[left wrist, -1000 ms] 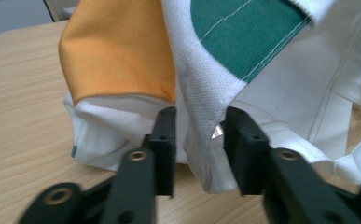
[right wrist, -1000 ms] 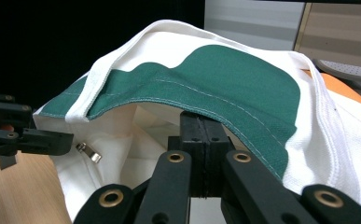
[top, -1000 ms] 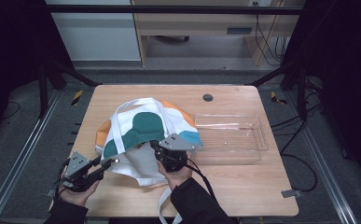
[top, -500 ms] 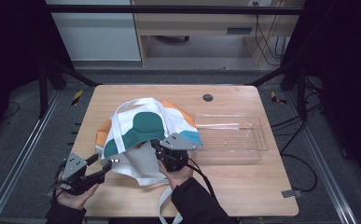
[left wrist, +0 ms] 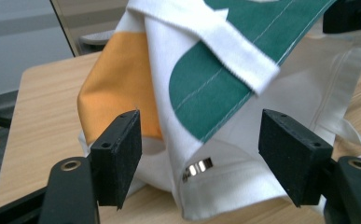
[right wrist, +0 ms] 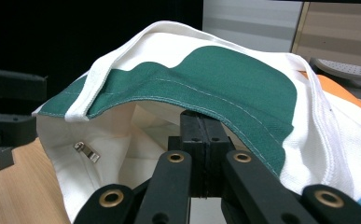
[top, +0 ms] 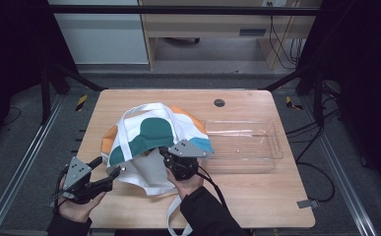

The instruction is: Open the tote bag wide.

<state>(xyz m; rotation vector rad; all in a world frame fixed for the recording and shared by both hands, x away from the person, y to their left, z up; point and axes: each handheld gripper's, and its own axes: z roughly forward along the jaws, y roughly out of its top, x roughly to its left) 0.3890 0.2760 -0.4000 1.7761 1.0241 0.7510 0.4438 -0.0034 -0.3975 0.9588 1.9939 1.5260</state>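
A white tote bag (top: 153, 132) with green, orange and blue patches lies on the wooden table (top: 257, 191). My right gripper (top: 166, 153) is shut on the bag's green upper rim (right wrist: 225, 79) and holds the mouth lifted; in the right gripper view its jaws (right wrist: 199, 126) meet under that hem. My left gripper (top: 107, 168) is at the bag's front left edge, and its jaws have just been opening. In the left gripper view (left wrist: 201, 154) the lower white edge with a metal snap (left wrist: 197, 167) lies between the wide pads, untouched.
A clear plastic tray (top: 276, 142) stands to the right of the bag, close to my right gripper. A small black round hole (top: 219, 103) is in the table's far side. One white strap (top: 171, 216) trails off the front edge.
My left gripper has let go of the bag's lower edge, opened wide and drawn slightly back and up. The right gripper and the lifted rim have stayed put.
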